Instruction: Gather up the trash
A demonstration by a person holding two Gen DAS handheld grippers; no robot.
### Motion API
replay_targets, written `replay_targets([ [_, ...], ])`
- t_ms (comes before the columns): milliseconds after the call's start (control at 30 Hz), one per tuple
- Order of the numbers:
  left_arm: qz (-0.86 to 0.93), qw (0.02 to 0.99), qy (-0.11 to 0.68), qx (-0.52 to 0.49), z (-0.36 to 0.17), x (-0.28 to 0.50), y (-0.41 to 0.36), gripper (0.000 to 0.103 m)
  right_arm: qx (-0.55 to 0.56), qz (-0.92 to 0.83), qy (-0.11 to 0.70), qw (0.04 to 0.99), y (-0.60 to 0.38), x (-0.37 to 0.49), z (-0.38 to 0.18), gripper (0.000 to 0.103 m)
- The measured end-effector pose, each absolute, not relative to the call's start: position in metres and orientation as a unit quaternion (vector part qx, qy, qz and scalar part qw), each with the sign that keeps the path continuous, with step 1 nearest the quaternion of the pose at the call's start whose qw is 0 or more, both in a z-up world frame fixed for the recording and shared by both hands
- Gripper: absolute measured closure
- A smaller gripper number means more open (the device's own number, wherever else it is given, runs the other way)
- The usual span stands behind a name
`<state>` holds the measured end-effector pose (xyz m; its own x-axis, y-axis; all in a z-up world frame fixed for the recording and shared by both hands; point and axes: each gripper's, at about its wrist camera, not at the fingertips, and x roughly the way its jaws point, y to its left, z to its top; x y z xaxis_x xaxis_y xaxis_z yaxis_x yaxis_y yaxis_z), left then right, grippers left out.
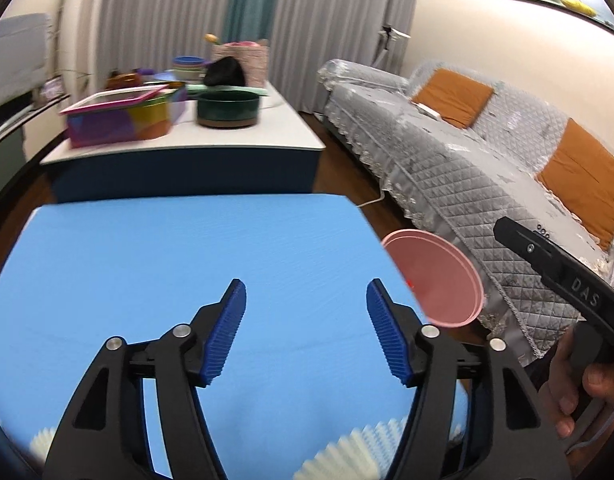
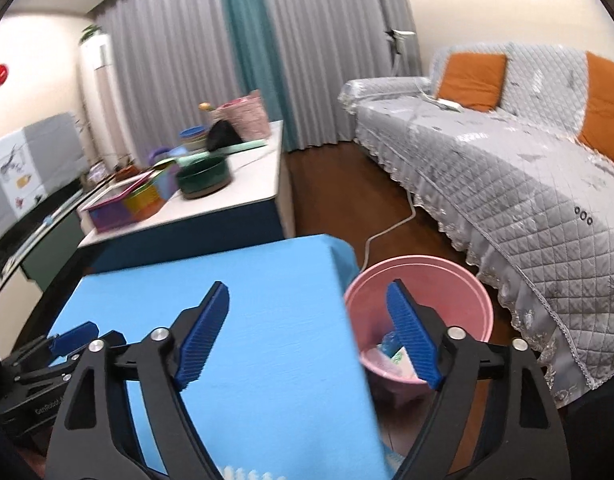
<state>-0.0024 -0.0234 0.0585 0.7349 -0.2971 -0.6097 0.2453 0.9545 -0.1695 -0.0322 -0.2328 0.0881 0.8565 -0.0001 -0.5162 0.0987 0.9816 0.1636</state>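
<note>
A pink bin (image 2: pixel 419 292) stands on the floor beside the right edge of the blue table (image 2: pixel 247 320); crumpled wrappers (image 2: pixel 391 354) lie at its bottom. The bin also shows in the left wrist view (image 1: pixel 435 280). My left gripper (image 1: pixel 307 316) is open and empty above the blue table (image 1: pixel 187 264). My right gripper (image 2: pixel 307 324) is open and empty, over the table's right edge and the bin. The left gripper also shows at the lower left of the right wrist view (image 2: pixel 67 344), and the right gripper's body shows in the left wrist view (image 1: pixel 563 272).
A white low table (image 1: pixel 227 136) behind the blue one carries a colourful box (image 1: pixel 119 120), a dark green pot (image 1: pixel 228 108) and bowls. A grey quilted sofa (image 2: pixel 507 184) with orange cushions runs along the right. A white cable (image 2: pixel 391 228) lies on the wooden floor.
</note>
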Motion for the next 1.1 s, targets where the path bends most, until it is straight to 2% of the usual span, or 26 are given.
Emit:
replay_targets([
  [167, -0.107, 0.938, 0.327, -0.045, 0.055, -0.035, 0.001, 0.026, 0.058, -0.024, 0.260, 0.964, -0.203, -0.057, 0.082, 0.008],
  [267, -0.082, 0.945, 0.315, -0.040, 0.050, -0.050, 0.012, 0.023, 0.046, -0.025, 0.261, 0.964, -0.192, -0.068, 0.076, 0.005],
  [367, -0.055, 0.950, 0.304, -0.043, 0.043, -0.058, 0.021, 0.015, 0.027, -0.026, 0.266, 0.963, -0.182, -0.072, 0.067, 0.005],
  [1100, -0.031, 0.947, 0.320, -0.023, 0.024, -0.062, 0.019, 0.014, 0.033, -0.052, 0.282, 0.957, -0.188, -0.063, 0.049, 0.005],
])
